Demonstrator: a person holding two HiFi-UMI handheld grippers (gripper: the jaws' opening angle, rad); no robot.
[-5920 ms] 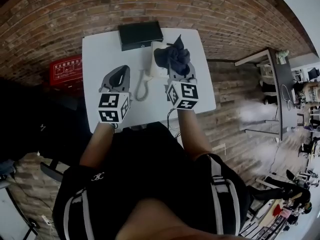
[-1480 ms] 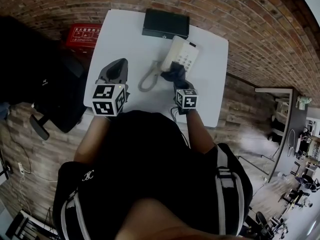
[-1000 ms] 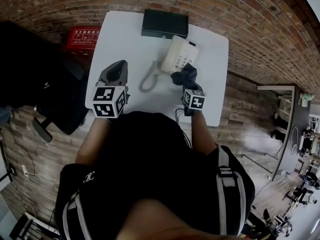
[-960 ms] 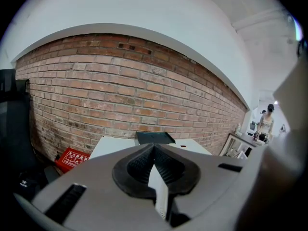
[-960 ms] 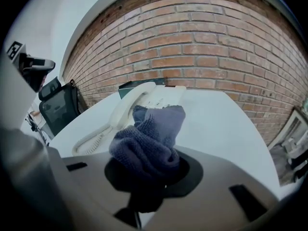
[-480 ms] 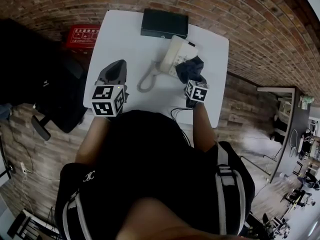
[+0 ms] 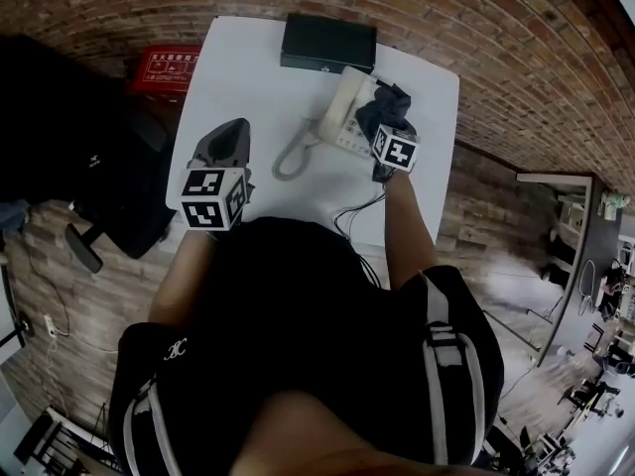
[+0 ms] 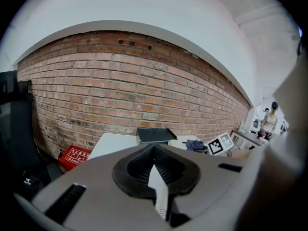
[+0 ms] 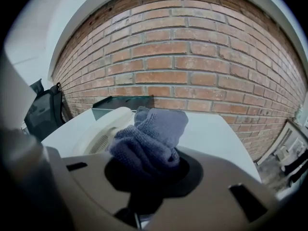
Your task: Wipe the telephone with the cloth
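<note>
A dark cloth (image 7: 382,105) is held bunched in the right gripper (image 7: 389,137), whose jaws are clamped on it, and is pressed against the right side of the telephone (image 7: 345,117). The cloth is wadded forward of the jaws, apparently so that only fabric, not the gripper, meets the pale casing. The wiping is judged to be under way at the far right end of the telephone.

The telephone is set on a white table (image 7: 248,77), angled, with its coiled cord (image 7: 290,157) looped out on its left. The handset is seen resting on the body at the cloth's left in the right gripper view.

The left gripper (image 7: 230,139) is held well to the left of the telephone, its jaws brought together with nothing between them. It is presumably parked there to leave room for the wiping arm; the telephone is not being steadied by it.

A flat black box (image 7: 327,43) is placed just beyond the telephone, near the table's far edge. It is shut, so its contents cannot be told. A red box (image 7: 162,67) with printed lettering is seen on the floor far to the telephone's left, off the table; it too is closed, and nothing inside can be made out. No open container is visible near the telephone.
</note>
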